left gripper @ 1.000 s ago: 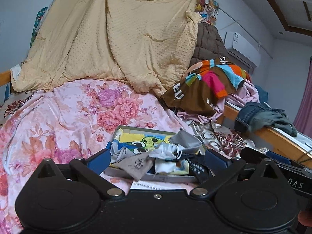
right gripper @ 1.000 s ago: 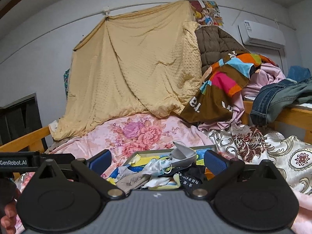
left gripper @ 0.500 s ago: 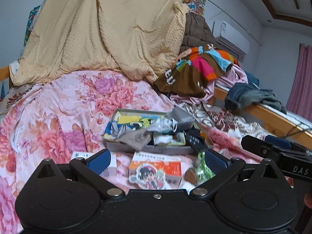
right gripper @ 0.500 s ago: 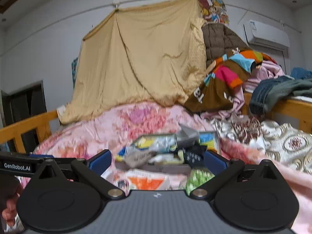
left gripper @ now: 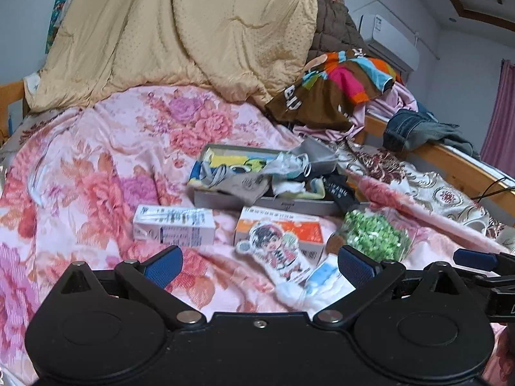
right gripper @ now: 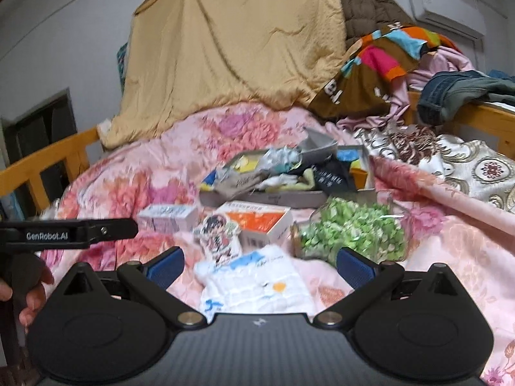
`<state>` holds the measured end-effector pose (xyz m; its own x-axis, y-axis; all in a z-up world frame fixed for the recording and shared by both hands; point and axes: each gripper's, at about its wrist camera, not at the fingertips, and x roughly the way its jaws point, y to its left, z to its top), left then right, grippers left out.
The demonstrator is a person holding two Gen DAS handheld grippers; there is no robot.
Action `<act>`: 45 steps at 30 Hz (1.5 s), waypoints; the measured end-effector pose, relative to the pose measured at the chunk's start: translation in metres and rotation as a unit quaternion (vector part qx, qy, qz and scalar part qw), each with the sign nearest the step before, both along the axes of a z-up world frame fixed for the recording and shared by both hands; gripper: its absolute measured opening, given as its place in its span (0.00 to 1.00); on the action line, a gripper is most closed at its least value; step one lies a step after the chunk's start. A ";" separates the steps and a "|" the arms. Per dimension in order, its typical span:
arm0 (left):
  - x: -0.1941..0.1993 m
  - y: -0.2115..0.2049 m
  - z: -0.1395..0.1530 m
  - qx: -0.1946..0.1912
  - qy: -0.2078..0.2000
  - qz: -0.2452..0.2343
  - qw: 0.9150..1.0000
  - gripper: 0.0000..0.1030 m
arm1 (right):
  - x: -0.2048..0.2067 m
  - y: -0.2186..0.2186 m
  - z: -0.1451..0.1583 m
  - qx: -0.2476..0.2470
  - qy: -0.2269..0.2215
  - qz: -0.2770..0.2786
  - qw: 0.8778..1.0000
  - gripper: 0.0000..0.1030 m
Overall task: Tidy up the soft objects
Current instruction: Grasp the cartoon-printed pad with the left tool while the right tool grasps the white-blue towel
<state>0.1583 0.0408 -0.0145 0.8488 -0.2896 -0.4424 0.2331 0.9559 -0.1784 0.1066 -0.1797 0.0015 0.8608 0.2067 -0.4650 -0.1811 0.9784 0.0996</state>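
A grey tray (left gripper: 267, 200) (right gripper: 257, 198) full of small cloths and socks sits on the pink floral quilt. In front of it lie a white towel with blue print (right gripper: 254, 284) (left gripper: 322, 281), a flat cartoon figure (left gripper: 276, 251) (right gripper: 219, 236), an orange box (left gripper: 280, 228) (right gripper: 254, 222), a white box (left gripper: 173, 226) (right gripper: 169, 215) and a bag of green pieces (left gripper: 373, 234) (right gripper: 351, 230). My left gripper (left gripper: 259, 265) is open above the quilt, near the figure. My right gripper (right gripper: 259, 267) is open, right above the white towel.
A tan blanket (left gripper: 180, 32) hangs behind the bed. Piled clothes (left gripper: 338, 87) and jeans (left gripper: 415, 128) lie at the right on the wooden bed rail (left gripper: 463, 167). A wooden rail (right gripper: 42, 164) bounds the left side.
Both grippers have pulled back and tilted down from the tray. The boxes, figure, green bag and white towel have come into view in front of it.
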 end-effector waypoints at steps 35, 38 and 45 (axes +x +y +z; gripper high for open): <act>0.058 -0.020 -0.042 -0.006 0.056 -0.048 0.997 0.99 | 0.050 0.015 -0.043 -0.039 0.119 -0.004 0.992 1.00; 0.069 -0.025 -0.043 -0.011 0.057 -0.053 0.997 0.99 | 0.057 0.016 -0.047 -0.040 0.121 -0.006 0.992 1.00; 0.096 -0.033 -0.051 -0.019 0.068 -0.061 0.996 0.99 | 0.074 0.019 -0.058 -0.055 0.124 -0.011 0.991 1.00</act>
